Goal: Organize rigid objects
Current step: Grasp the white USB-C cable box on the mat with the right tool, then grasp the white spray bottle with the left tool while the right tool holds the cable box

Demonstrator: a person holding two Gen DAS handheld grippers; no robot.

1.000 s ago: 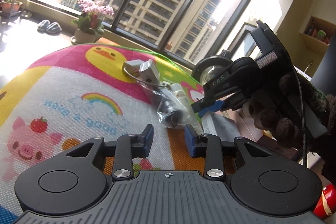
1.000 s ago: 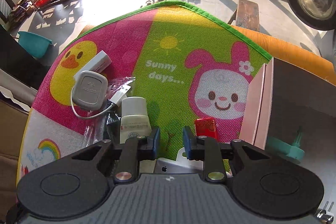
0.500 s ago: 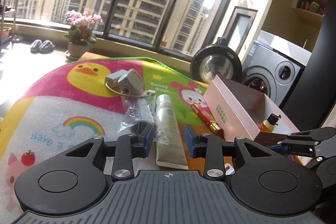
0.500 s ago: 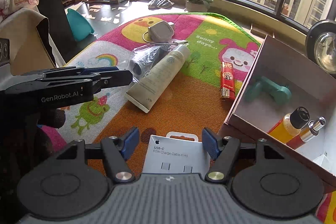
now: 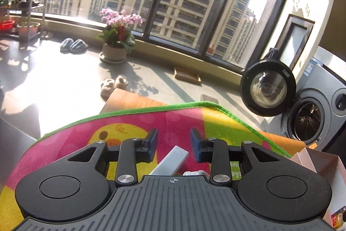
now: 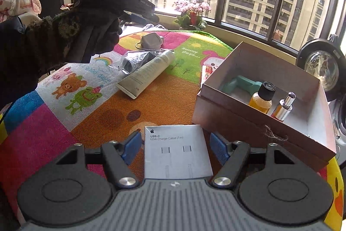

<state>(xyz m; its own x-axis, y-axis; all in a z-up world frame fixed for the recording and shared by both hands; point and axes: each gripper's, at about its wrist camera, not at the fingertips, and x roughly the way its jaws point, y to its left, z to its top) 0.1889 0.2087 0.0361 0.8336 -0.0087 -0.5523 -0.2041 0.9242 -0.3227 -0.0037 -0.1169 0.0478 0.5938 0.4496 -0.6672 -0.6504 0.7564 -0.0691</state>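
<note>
My right gripper (image 6: 175,147) is open, low over the mat. A white USB-C cable box (image 6: 176,151) lies flat between its blue pads (image 6: 132,146), which stand clear of it on both sides. An open pink box (image 6: 235,114) stands to the right. It holds a teal piece (image 6: 237,81), a yellow bottle (image 6: 261,96) and a small silver-capped bottle (image 6: 283,107). My left gripper (image 5: 174,145) is open by a narrow gap over the mat's far end. A white charger block (image 5: 173,159) lies below that gap, untouched. In the right wrist view a gloved hand holds the left gripper (image 6: 154,14).
On the colourful mat (image 6: 103,114) lie a white tube (image 6: 147,75), a bagged black item (image 6: 136,60), a grey plug (image 6: 151,40) with its cable and a red lighter (image 6: 207,68). A washing machine (image 5: 307,120) with its door open stands to the right.
My right gripper opened and swung round, so the cable box now lies between its jaws. My left gripper travelled to the mat's far end, over the charger block.
</note>
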